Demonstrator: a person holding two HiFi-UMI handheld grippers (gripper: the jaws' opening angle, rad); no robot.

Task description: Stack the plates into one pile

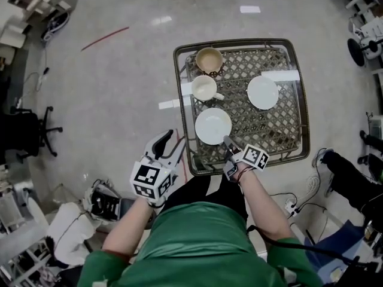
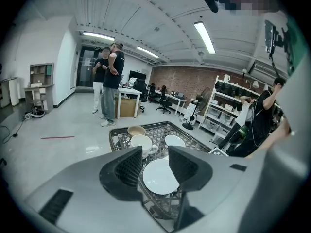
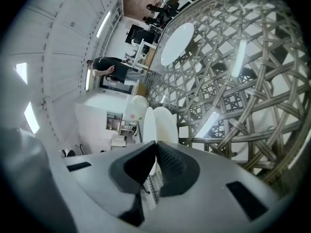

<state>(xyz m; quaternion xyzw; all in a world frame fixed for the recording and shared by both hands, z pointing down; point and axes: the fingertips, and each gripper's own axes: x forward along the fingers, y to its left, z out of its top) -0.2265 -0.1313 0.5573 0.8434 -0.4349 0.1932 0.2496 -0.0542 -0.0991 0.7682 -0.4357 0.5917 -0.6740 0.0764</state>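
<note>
1. Table (image 1: 281, 127): glass top over a woven lattice, dark metal frame. It carries every item below except my grippers.

2. My left gripper (image 1: 163, 143): it hangs off the table's near left corner, over the grey floor (image 1: 119, 82), pointing towards the table. Jaws stand apart with nothing between them. In the left gripper view the near plate shows through the gap, well beyond the pads.

3. My right gripper (image 1: 228, 142): it is at the table's near edge, jaws closed tight on the rim of the near plate. In the right gripper view the plate runs edge-on out of the pinched pads.

4. Near plate (image 1: 213, 125): white, round, on the near left part of the table, gripped at its near right edge.

5. Far plate (image 1: 263, 92): white, round, lying flat towards the right of the table, well apart from the near plate and untouched.

6. Cup (image 1: 204, 88): white, with a handle, just beyond the near plate.

7. Bowl (image 1: 209, 59): tan, at the far left corner, just beyond the cup.
</note>
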